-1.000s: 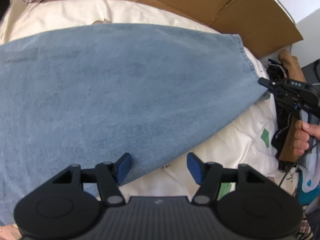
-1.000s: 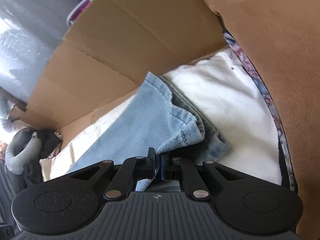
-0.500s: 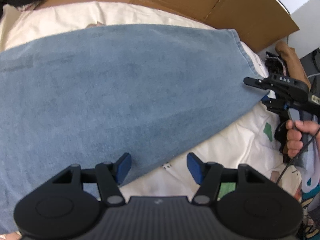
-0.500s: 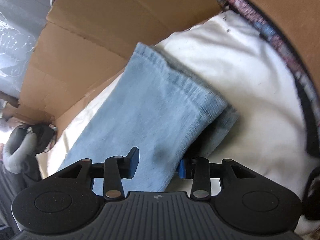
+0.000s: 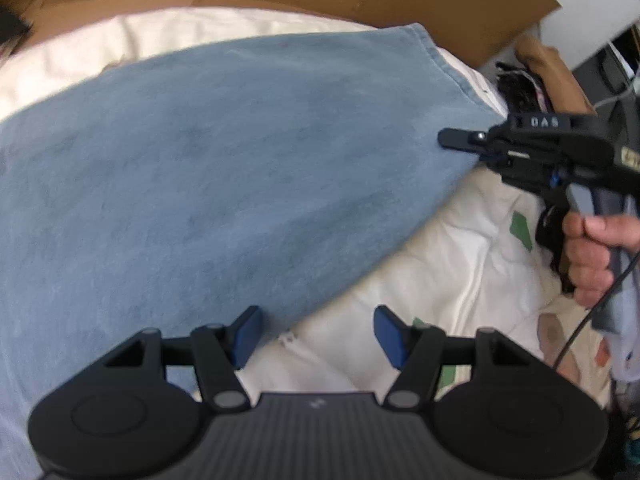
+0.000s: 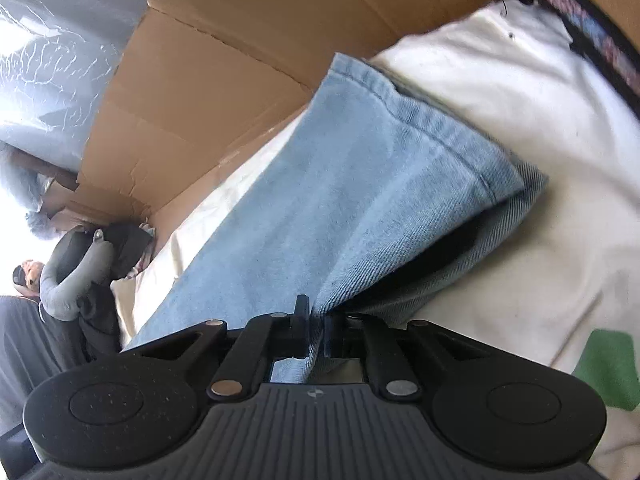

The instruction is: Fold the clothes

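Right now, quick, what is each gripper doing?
Left gripper: open, holding nothing, at the jeans' edge.
Right gripper: shut on the jeans near the hem.

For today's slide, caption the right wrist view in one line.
Right gripper shut on the hem end of the blue jeans, which lie on a white sheet beside cardboard.

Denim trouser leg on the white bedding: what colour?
Light blue denim trouser leg, a stitched hem at its end; clearest in the right wrist view.
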`<control>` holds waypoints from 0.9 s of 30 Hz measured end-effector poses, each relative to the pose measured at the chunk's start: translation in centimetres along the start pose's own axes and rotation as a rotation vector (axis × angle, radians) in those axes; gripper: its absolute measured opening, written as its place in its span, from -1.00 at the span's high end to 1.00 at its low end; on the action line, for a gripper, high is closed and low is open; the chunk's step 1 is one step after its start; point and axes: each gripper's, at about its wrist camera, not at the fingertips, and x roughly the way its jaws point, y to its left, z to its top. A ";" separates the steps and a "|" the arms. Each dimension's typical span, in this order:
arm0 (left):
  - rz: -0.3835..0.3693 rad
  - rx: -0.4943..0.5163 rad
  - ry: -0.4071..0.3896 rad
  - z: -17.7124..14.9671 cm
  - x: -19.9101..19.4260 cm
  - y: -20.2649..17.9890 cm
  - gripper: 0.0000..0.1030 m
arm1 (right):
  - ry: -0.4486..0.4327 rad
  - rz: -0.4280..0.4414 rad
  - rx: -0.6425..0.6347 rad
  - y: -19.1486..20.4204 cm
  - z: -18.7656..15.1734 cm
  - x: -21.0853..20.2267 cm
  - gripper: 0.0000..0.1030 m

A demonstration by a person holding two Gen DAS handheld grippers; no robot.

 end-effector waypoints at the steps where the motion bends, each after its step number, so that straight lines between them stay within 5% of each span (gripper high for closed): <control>1: 0.004 0.020 -0.007 0.2 0.0 -0.4 -0.26 | -0.003 0.006 0.005 0.0 0.2 -0.1 0.93; 6: 0.055 0.167 -0.037 0.8 0.4 -2.3 -0.42 | -0.006 0.006 0.025 0.0 0.8 -0.3 0.93; 10: 0.196 0.280 -0.044 0.7 1.5 -3.2 -0.33 | -0.011 -0.001 0.028 0.0 1.2 -0.4 0.93; 13: 0.242 0.306 -0.052 0.5 1.5 -3.0 0.02 | -0.016 -0.007 0.033 -0.2 1.4 -0.5 0.93; 17: 0.199 0.292 -0.064 0.7 0.6 -2.4 0.75 | -0.014 -0.021 0.035 -0.6 1.5 -0.3 0.86; 18: 0.188 0.283 -0.065 0.9 0.5 -2.2 0.78 | -0.012 -0.024 0.029 -0.5 1.5 -0.2 0.78; 21: 0.171 0.252 -0.075 1.5 -0.2 -2.0 0.84 | -0.009 -0.023 0.018 -0.4 1.3 0.2 -0.10; 27: 0.134 0.220 -0.096 2.2 -1.4 -1.8 0.85 | 0.039 -0.040 0.019 -0.7 0.9 1.4 -0.11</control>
